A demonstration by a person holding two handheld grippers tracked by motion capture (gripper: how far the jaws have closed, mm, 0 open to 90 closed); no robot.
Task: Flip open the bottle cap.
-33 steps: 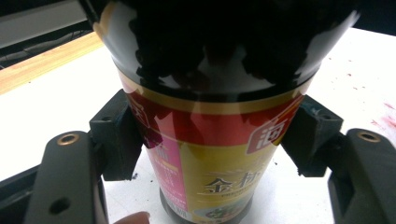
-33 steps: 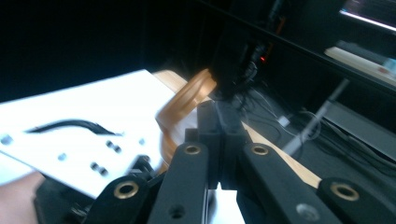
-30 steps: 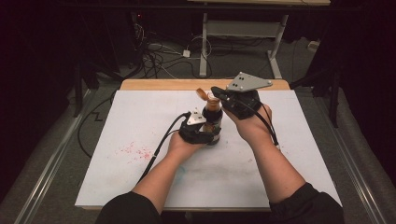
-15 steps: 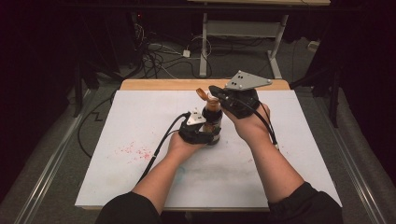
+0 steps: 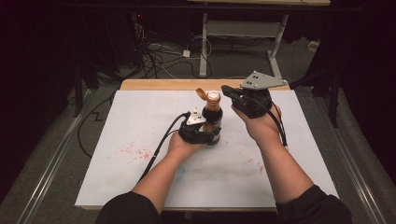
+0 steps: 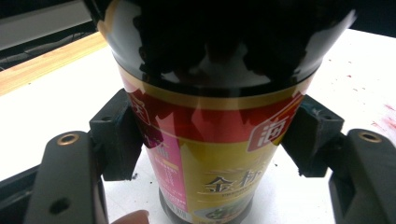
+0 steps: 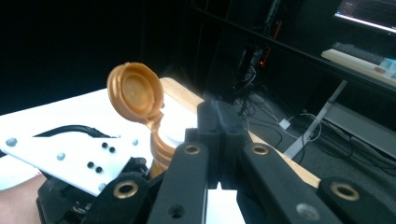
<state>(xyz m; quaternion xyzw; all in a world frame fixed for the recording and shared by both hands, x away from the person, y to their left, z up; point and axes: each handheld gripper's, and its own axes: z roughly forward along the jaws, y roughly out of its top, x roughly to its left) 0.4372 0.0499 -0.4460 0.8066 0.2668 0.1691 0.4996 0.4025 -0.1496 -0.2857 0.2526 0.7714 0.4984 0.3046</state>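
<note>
The left claw (image 5: 205,133) clamps the sauce bottle (image 5: 212,116) upright on the bench (image 5: 140,121), steadying it. The right claw (image 5: 229,91), jaws together, sits beside its flipped-open cap (image 5: 201,94).

Glossy dark bottle (image 6: 215,93) with shiny printed label, smooth golden plastic cap (image 7: 135,93), matt white tabletop (image 5: 140,121).

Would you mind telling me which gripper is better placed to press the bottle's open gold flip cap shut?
The right gripper. It is shut, empty and beside the gold flip cap, while the left gripper is clamped around the dark sauce bottle, steadying it upright on the white table.
</note>
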